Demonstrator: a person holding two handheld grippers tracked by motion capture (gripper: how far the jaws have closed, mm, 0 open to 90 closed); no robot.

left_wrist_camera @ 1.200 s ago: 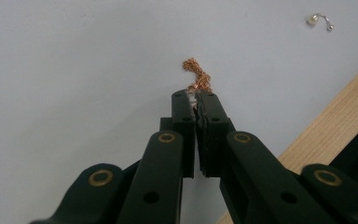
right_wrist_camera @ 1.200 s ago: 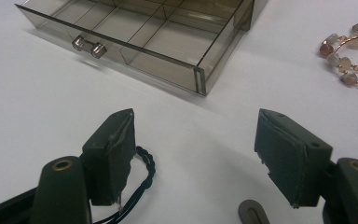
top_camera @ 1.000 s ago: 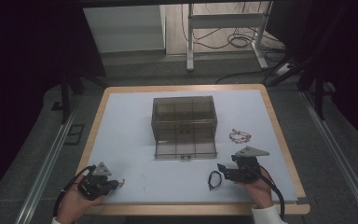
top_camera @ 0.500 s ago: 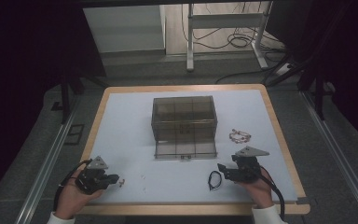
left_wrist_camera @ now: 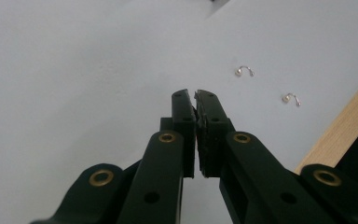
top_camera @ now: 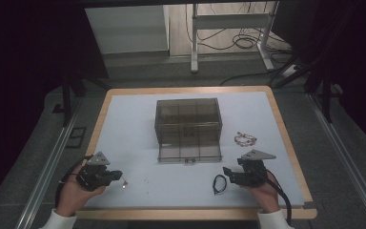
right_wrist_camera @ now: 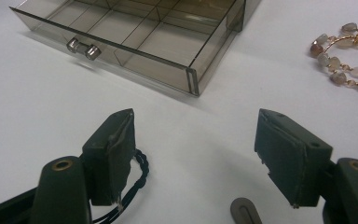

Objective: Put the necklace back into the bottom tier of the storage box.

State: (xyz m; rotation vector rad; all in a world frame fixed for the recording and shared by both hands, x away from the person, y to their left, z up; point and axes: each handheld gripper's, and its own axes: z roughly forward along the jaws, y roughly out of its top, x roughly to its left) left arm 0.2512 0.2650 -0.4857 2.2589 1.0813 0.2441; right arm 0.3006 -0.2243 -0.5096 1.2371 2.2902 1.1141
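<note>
Biggest thing on the white table [top_camera: 124,124] is the smoky clear drawer box [top_camera: 187,121], sitting center frame with its bottom drawer [top_camera: 189,152] pulled out toward the person. Beaded bracelet [top_camera: 245,139] lies just right of it. Right gripper [top_camera: 229,172], lower right, has its jaws spread wide with nothing between them; the black cord loop [top_camera: 218,183] lies just left of it, right by one jaw. Left gripper [top_camera: 120,175], lower left, is pinched closed, and I can't make out anything in it. Two tiny earrings [left_wrist_camera: 244,71] lie just ahead and right of its tips, so the left hand is nearer them. No readable writing anywhere.
</note>
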